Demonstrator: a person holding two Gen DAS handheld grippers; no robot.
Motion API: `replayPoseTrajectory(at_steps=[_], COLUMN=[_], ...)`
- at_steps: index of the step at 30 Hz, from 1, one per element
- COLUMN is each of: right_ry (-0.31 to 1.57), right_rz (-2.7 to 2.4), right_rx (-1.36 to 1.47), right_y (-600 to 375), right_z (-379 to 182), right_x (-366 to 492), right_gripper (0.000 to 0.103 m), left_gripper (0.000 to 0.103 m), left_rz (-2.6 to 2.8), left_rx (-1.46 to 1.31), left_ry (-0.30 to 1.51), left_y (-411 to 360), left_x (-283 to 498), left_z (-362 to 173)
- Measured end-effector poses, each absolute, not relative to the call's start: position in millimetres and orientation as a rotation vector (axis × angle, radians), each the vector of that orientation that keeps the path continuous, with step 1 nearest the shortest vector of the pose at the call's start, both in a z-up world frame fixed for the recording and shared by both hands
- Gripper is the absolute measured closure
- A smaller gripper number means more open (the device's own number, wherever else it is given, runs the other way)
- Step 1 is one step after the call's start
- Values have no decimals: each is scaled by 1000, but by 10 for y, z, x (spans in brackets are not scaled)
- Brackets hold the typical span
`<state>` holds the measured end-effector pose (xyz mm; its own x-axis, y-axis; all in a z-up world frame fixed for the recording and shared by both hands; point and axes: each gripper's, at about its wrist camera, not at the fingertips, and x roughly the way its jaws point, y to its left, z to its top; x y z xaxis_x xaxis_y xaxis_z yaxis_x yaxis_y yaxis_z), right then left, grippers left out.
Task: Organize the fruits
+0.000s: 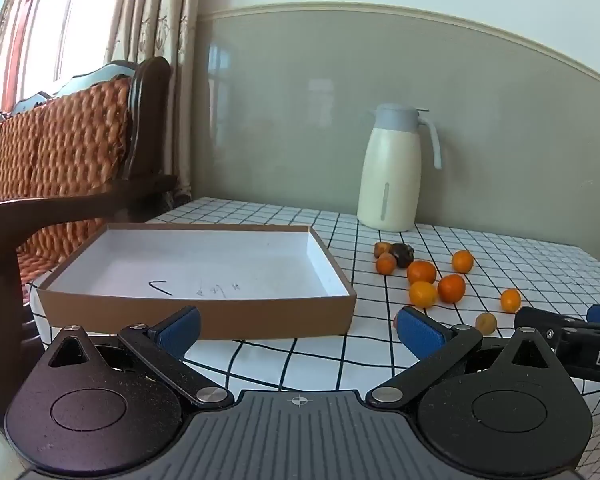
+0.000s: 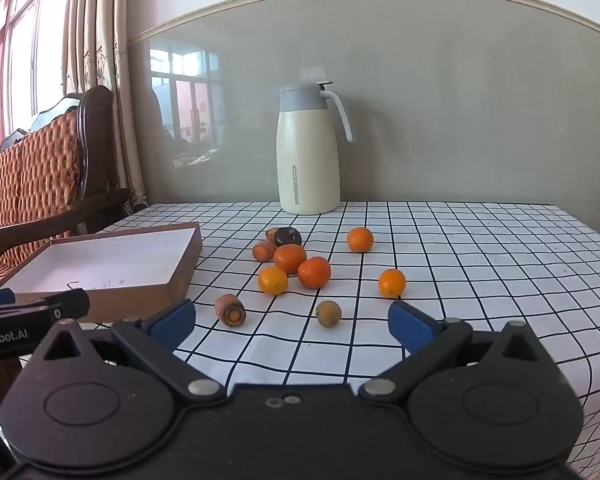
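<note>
A shallow brown cardboard box (image 1: 204,316) with a white, empty inside lies on the left of the checked table; it also shows in the right wrist view (image 2: 140,296). Several oranges (image 2: 314,272) lie in a loose group to its right, with carrot pieces (image 2: 231,310), a dark round fruit (image 2: 288,236) and a small brownish fruit (image 2: 328,313). The group also shows in the left wrist view (image 1: 422,272). My left gripper (image 1: 300,330) is open and empty in front of the box. My right gripper (image 2: 292,322) is open and empty, just short of the brownish fruit.
A cream thermos jug (image 2: 308,152) with a grey lid stands at the back of the table against the wall. A wooden armchair with a woven orange cushion (image 1: 60,152) stands to the left of the table. The table's right edge (image 2: 592,232) drops away.
</note>
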<state>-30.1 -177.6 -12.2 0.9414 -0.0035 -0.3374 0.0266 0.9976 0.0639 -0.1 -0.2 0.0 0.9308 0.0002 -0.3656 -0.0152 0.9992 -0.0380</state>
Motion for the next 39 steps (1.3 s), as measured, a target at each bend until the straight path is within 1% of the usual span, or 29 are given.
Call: replayPoseTrajectory(at_steps=[4,7,12,39], right_ry=[346,349,348,353], right_rz=[-15,-11,-8,-4], right_rx=[67,70,64,66], right_y=[-1781,-1784,-1754,-1765], right_z=[-125,-133,-109,-150], right_x=[-294,-275,-314,-272], right_gripper=[6,6,6,6], left_gripper=[0,0,0,0], left_rz=[-1,0,16,22], left_rx=[-29,-72,-35,-28], left_ry=[345,308,331,335], left_y=[-21,90,4,16], left_x=[30,-71,-44,-60], left_z=[4,-11,-2,-29])
